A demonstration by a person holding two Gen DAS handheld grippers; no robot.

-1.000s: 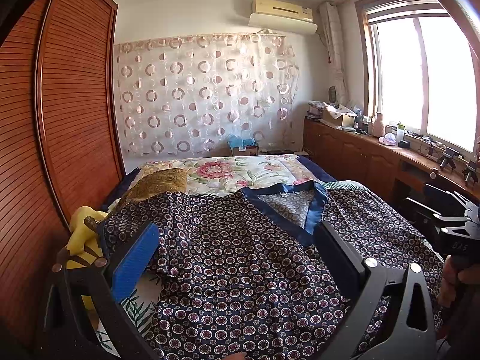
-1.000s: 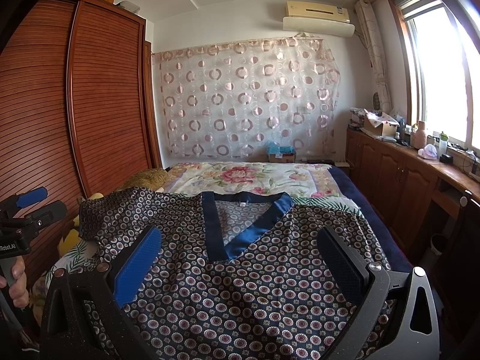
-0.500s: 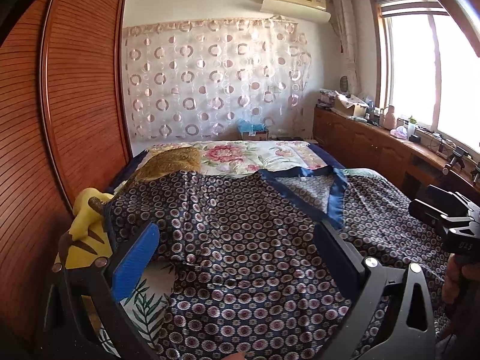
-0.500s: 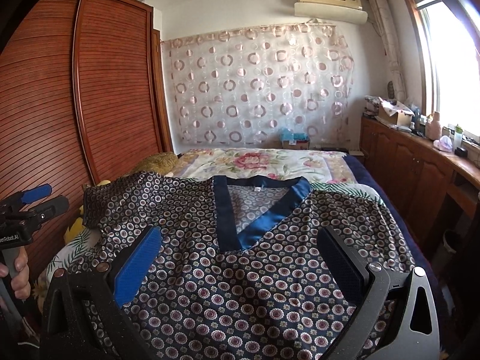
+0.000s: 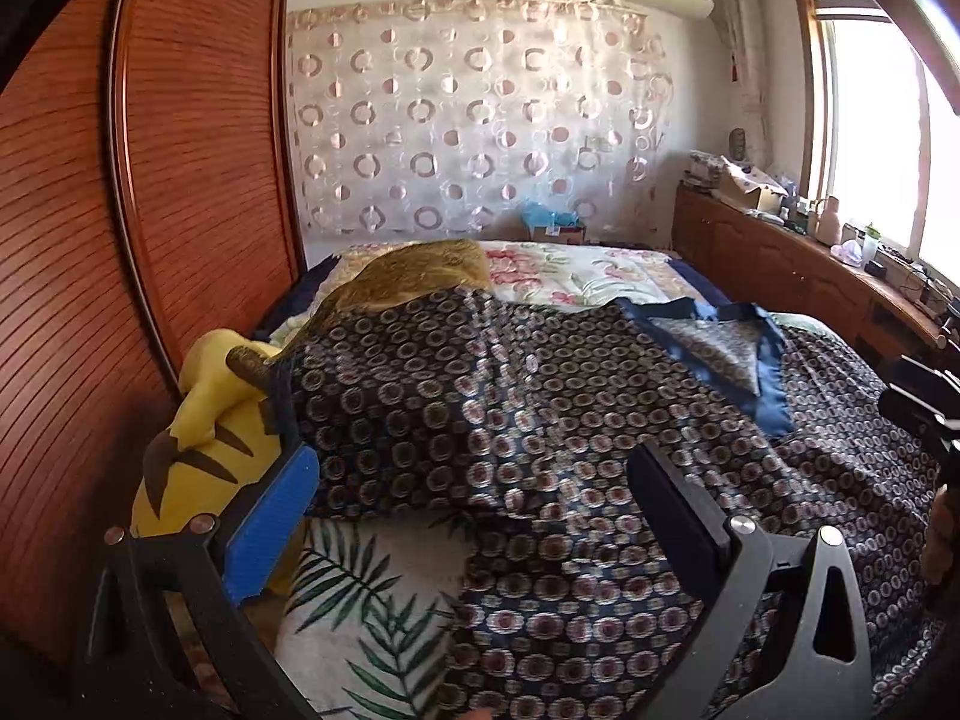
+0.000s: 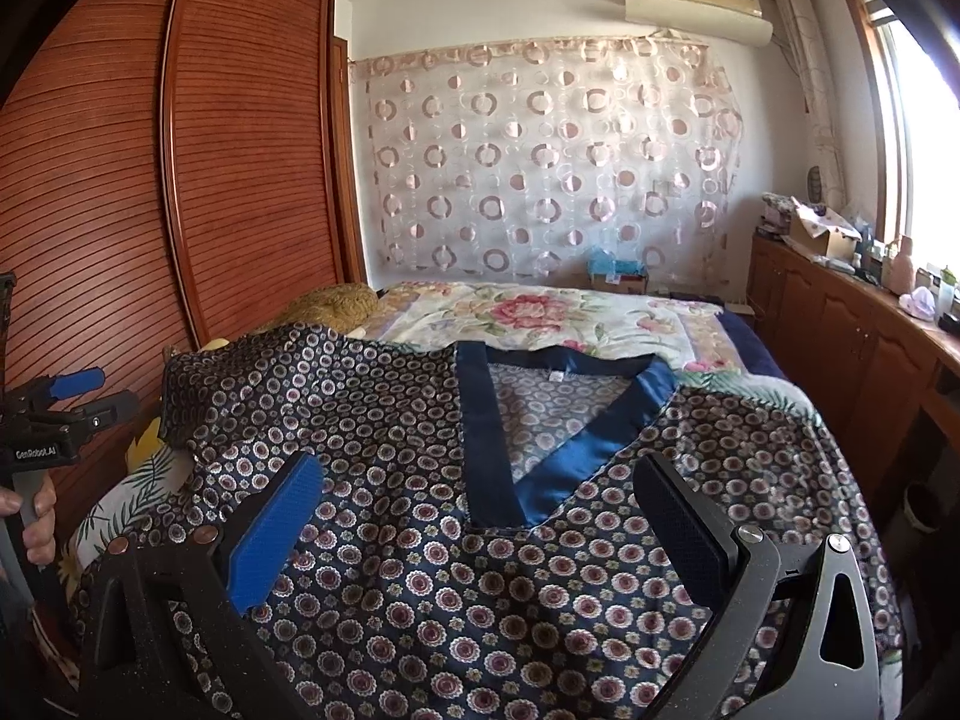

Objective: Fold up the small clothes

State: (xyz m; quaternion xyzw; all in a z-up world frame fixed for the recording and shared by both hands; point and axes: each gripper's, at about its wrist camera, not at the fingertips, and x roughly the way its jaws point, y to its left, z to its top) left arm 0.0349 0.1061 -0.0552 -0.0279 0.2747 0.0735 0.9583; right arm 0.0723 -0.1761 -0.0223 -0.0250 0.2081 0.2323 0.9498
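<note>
A dark navy shirt (image 6: pixel 420 480) with a circle print and a blue satin V-neck (image 6: pixel 522 498) lies spread front-up on the bed; it also shows in the left wrist view (image 5: pixel 540 420). Its left sleeve (image 5: pixel 390 396) drapes over a yellow plush toy (image 5: pixel 204 438). My left gripper (image 5: pixel 474 510) is open and empty, low over the sleeve's lower edge. My right gripper (image 6: pixel 480 522) is open and empty, above the chest just below the neckline. The left gripper also shows in the right wrist view (image 6: pixel 72 402) at the far left.
A leaf-print sheet (image 5: pixel 360 600) and a floral quilt (image 6: pixel 540 312) cover the bed. A brown plush (image 5: pixel 420 270) lies by the wooden wardrobe (image 6: pixel 180 180) on the left. Wooden cabinets (image 6: pixel 870 348) with clutter run under the window on the right.
The left gripper has swung left and lower toward the left sleeve and the yellow plush. The right gripper has moved slightly closer over the chest. Both stay open.
</note>
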